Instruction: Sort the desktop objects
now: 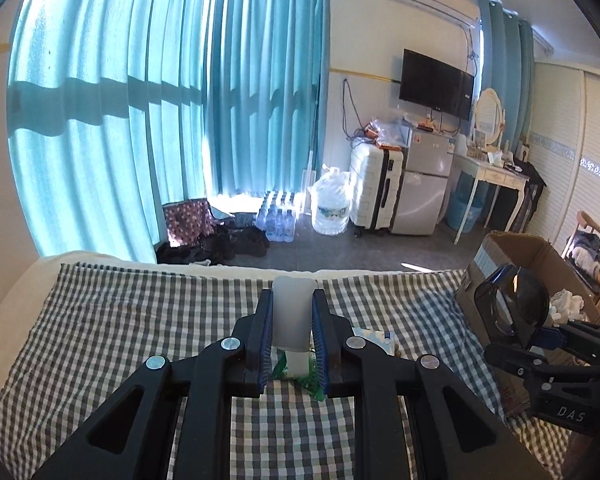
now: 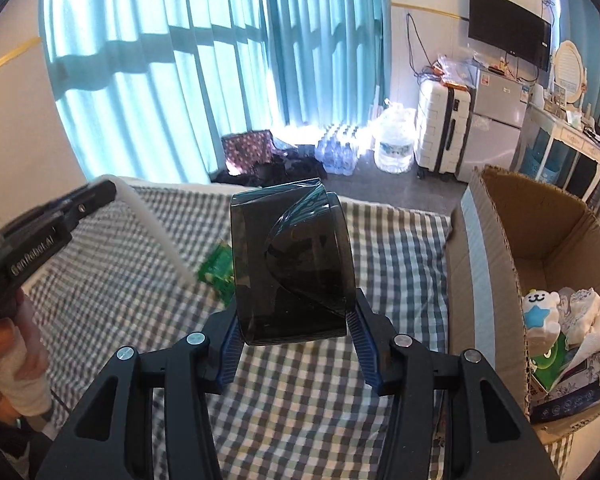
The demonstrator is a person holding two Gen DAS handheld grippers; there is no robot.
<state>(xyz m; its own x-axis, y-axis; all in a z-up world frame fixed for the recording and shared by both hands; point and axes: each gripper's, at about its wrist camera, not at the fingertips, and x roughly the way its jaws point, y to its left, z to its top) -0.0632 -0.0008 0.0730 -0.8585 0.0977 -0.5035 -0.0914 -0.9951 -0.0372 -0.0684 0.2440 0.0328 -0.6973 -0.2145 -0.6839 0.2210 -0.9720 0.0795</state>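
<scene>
My left gripper [image 1: 293, 312] is shut on a white tube [image 1: 292, 316] and holds it above the checked cloth [image 1: 140, 320]; the tube also shows in the right wrist view [image 2: 156, 236]. My right gripper [image 2: 296, 320] is shut on a dark translucent case [image 2: 292, 264], held up above the cloth [image 2: 400, 260]; it shows in the left wrist view [image 1: 512, 300] at the right, next to the box. A green packet [image 2: 218, 272] lies on the cloth under the left gripper [image 2: 52, 224]. A white packet [image 1: 374, 338] lies beside it.
An open cardboard box [image 2: 496, 264] stands at the cloth's right edge, holding a plush toy [image 2: 540, 312] and packets. It shows in the left wrist view [image 1: 512, 248] too. Beyond the far edge is floor with water bottles [image 1: 278, 222], a suitcase [image 1: 374, 188] and curtains.
</scene>
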